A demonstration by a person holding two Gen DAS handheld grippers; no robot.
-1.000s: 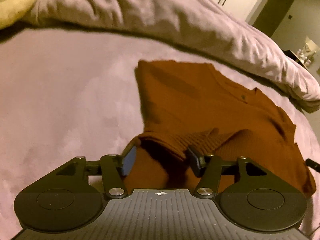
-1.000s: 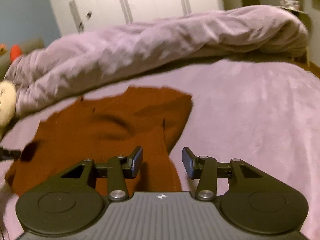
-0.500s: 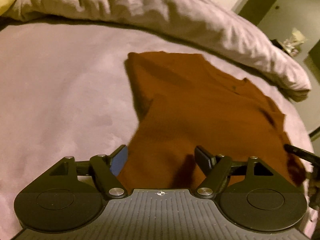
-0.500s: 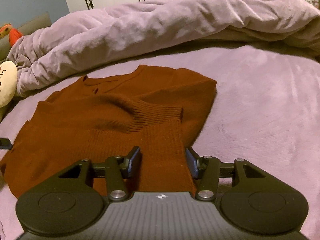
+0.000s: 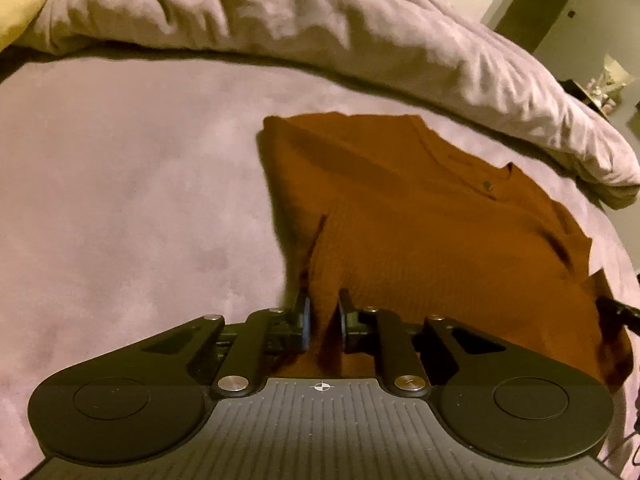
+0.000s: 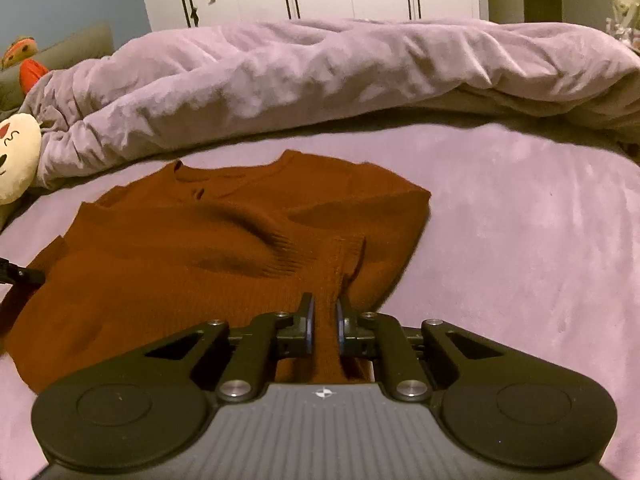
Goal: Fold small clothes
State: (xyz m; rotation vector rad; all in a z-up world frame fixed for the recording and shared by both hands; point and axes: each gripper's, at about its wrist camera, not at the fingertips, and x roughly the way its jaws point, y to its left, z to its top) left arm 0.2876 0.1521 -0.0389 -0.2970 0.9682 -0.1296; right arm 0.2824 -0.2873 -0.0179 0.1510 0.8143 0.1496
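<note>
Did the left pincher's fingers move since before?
Yes. The left gripper has just closed its jaws, pinching the brown sweater's near edge; earlier they stood wide apart on the bed.

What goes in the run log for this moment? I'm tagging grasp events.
stage: hem grasp | left gripper: just closed on sweater | right gripper: just closed on sweater | sweater: flat on bed

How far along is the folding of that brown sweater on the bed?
Early to midway. Done: the sweater lies flat on the bed with its sleeves folded in over the body. In hand: the left hand-held gripper and the right hand-held gripper have just closed on its near edge. Left: folding that edge up towards the collar.
</note>
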